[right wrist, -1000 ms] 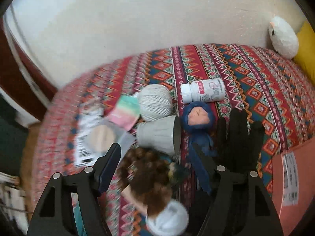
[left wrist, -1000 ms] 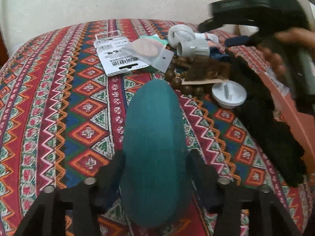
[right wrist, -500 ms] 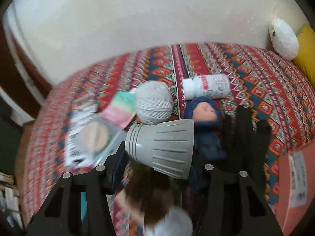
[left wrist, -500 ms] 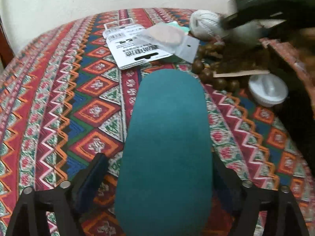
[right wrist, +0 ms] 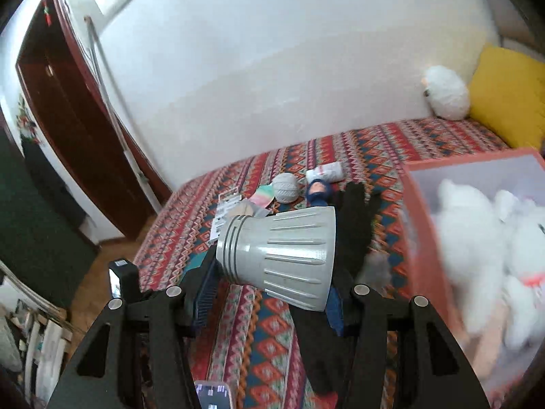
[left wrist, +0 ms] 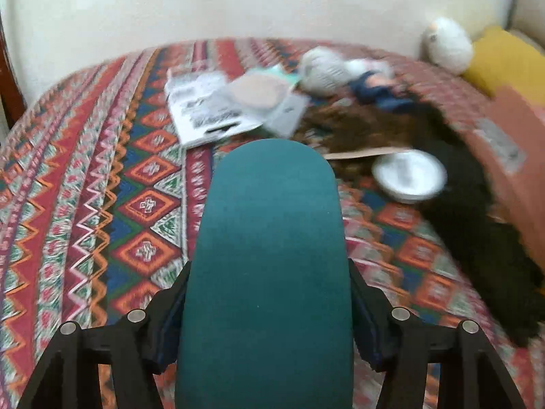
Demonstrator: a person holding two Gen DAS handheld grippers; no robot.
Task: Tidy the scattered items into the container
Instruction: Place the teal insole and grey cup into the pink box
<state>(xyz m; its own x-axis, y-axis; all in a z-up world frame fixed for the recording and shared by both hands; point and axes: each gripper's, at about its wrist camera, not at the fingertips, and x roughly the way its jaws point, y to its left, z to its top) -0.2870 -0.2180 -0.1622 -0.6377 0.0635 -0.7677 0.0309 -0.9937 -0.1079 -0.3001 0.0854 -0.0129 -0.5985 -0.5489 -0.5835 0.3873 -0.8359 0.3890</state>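
My left gripper point(left wrist: 269, 310) is shut on a long teal oval case point(left wrist: 269, 255) that points forward above the patterned bedspread. My right gripper point(right wrist: 272, 283) is shut on a grey ribbed cone-shaped cup point(right wrist: 282, 255), lifted above the bed beside the pink container point(right wrist: 422, 225), which holds white plush toys point(right wrist: 473, 238). Scattered on the bed are a twine ball point(right wrist: 286, 187), a white pill bottle point(right wrist: 323, 173), a blue doll point(right wrist: 318, 191), black gloves point(right wrist: 354, 218), a white lid point(left wrist: 408, 175), brown beads and hair point(left wrist: 361, 126), and white packets point(left wrist: 207, 109).
A white plush point(right wrist: 446, 92) and a yellow cushion point(right wrist: 507, 95) sit against the wall at the far right. A dark wooden door point(right wrist: 78, 129) stands left of the bed. The bedspread's left half point(left wrist: 85, 187) holds nothing.
My right gripper shut on the grey cup and lifted it up and right toward the pink container. My left gripper raised the teal case and drew back slightly.
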